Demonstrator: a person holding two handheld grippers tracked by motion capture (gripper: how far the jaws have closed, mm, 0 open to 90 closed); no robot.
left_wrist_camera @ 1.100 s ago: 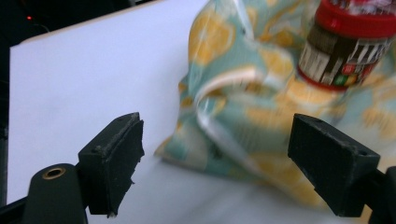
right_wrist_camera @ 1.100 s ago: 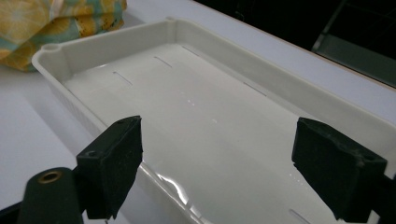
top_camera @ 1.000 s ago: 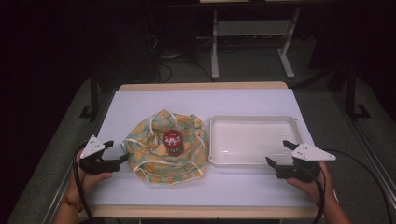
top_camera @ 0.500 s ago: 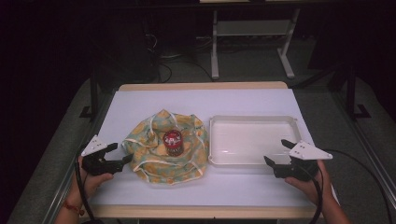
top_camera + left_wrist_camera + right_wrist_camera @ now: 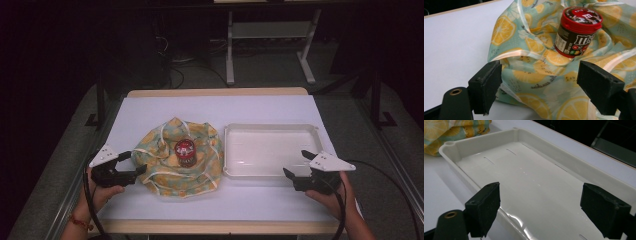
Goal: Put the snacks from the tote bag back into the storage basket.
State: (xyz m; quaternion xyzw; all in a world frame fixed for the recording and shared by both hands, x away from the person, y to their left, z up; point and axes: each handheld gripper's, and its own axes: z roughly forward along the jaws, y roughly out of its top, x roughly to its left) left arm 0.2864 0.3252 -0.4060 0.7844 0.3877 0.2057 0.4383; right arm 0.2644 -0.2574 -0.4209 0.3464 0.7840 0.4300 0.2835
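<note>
Both grippers sit slightly nearer the table's front edge than half a second ago; the cloth, jar and tray have not shifted. Landmark: the crumpled lemon-print fabric cloth (image 5: 177,157) on the white table (image 5: 165,107). At its centre stands the dark round candy jar with a red lid (image 5: 186,152), upright. Just right of the cloth lies the shallow white plastic tray (image 5: 270,150), holding nothing. The left gripper (image 5: 131,162) rests at the cloth's left edge, jaws wide apart and holding nothing; in the left gripper view the jar (image 5: 577,31) stands beyond the jaws, with folds of cloth (image 5: 534,72) between. The right gripper (image 5: 296,163) hovers over the tray's near right corner, well apart from the cloth, jaws wide.
</note>
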